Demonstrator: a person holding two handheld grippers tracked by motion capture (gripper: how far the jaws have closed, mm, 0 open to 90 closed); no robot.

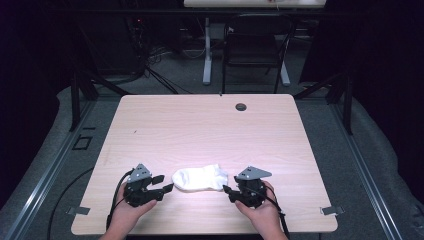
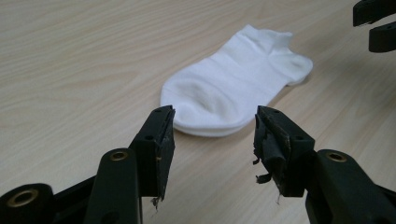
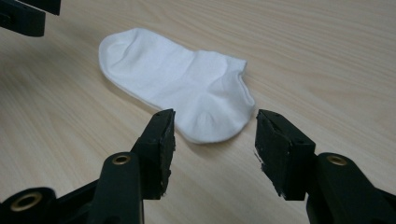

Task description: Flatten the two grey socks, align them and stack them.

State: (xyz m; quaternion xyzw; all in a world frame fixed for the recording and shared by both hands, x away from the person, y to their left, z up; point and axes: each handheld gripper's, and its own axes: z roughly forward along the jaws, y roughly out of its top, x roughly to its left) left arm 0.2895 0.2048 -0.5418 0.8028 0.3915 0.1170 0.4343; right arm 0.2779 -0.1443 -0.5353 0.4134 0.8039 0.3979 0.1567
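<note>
- High view: A white sock [image 1: 200, 178] lies flat on the table [image 1: 200, 125], close to the near edge and about halfway between the left and right edges. The left gripper [image 1: 161, 188] sits just beside the sock's rounded toe end. The right gripper [image 1: 226, 190] sits just beside the other end, where the heel and the opening are. Each gripper is in one hand. They point at each other with the sock between them, most likely so each can take one end.
- Left gripper view: The left gripper [image 2: 215, 128] has its jaws spread wide, with nothing between them. The toe end of the sock [image 2: 233, 84] lies just in front of the gap, not touching the jaws. The gap lines up with the toe, so a short push forward should put the cloth between the jaws.
- Right gripper view: The right gripper [image 3: 215, 128] is spread wide too and holds nothing. The heel end of the sock [image 3: 182, 84] lies just ahead of its gap, on the bare wood. The sock lies smooth and flat.
</note>
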